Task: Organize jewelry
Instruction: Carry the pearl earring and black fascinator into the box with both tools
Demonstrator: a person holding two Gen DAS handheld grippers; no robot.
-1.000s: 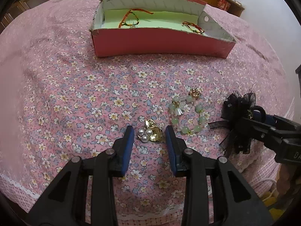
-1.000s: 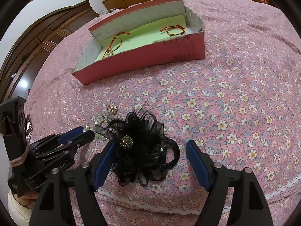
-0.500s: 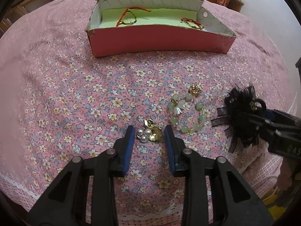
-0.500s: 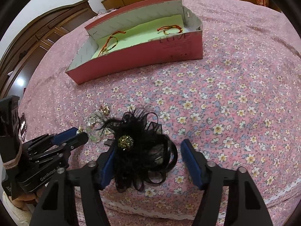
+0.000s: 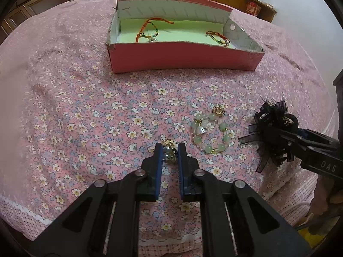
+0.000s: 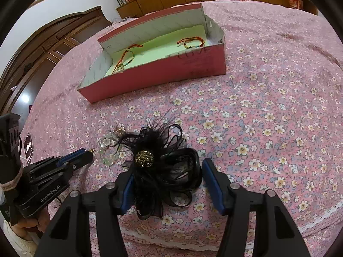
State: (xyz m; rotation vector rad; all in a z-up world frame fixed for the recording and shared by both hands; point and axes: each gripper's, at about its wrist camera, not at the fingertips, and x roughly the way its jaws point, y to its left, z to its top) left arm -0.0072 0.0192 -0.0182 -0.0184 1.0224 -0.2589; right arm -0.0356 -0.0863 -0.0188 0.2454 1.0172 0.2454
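The left wrist view looks forward along the left hand-held gripper (image 5: pixel 168 153), low and close over the flowered bed (image 5: pixel 75 111), facing the pink box (image 5: pixel 184 57) at upper centre. The right wrist view looks along the right hand-held gripper (image 6: pixel 167 178), equally low and close, with the same pink box (image 6: pixel 158 75) at upper centre-left. Both views share the box, the bead bracelet (image 5: pixel 211 132) and the black hair flower (image 6: pixel 163 162). Each gripper appears in the other's frame: right edge of one, lower left of the other.
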